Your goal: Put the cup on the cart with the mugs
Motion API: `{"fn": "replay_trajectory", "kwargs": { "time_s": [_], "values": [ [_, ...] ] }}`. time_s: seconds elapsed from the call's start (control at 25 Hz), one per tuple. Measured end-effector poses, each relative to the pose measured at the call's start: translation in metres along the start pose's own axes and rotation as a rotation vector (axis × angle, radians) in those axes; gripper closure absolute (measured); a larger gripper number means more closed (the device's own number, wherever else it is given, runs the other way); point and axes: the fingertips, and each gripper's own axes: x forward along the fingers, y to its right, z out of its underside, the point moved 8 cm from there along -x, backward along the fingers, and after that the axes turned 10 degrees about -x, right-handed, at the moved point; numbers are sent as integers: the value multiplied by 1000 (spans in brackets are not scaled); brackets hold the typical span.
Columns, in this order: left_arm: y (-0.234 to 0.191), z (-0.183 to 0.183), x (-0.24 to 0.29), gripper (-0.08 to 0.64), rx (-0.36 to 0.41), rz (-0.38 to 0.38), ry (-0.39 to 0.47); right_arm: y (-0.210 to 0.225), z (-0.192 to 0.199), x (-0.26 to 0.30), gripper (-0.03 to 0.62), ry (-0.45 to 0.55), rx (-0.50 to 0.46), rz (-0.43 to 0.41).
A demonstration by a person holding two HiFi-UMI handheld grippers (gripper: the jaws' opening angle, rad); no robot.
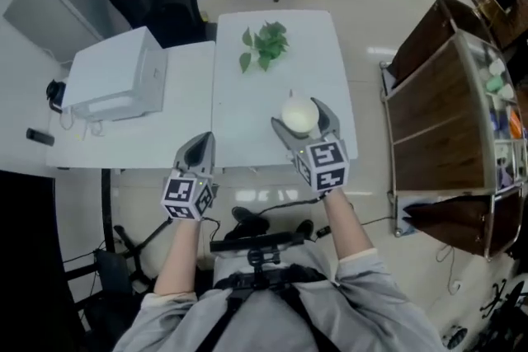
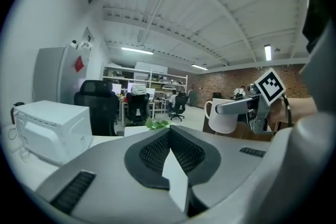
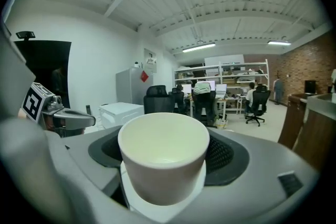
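The right gripper (image 1: 303, 121) has its jaws wide apart and closed on a white cup (image 3: 164, 157), with one pad at each side of its wall. The cup is upright and its inside looks empty. In the centre of the head view it is over the near part of the white table (image 1: 247, 119). The left gripper (image 1: 200, 147), at the lower left of the cup, has its pads pressed together with nothing between them. The cart (image 1: 429, 103) with wooden shelves stands at the right of the frame, well apart from the cup. A green plant (image 1: 264, 45) lies on the table in the upper centre.
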Motion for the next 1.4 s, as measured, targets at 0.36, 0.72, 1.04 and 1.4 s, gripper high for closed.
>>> {"fn": "replay_trajectory", "kwargs": {
  "time_s": [0.36, 0.72, 1.04, 1.4],
  "values": [
    [152, 14, 61, 557, 64, 179, -37, 106, 65, -128, 150, -37, 65, 172],
    [301, 39, 117, 557, 110, 394, -70, 186, 113, -246, 150, -64, 126, 334],
    [412, 46, 159, 557, 196, 609, -137, 239, 139, -324, 150, -62, 214, 490],
    [488, 53, 226, 557, 242, 799, -195, 284, 162, -351, 150, -77, 264, 624]
  ]
}}
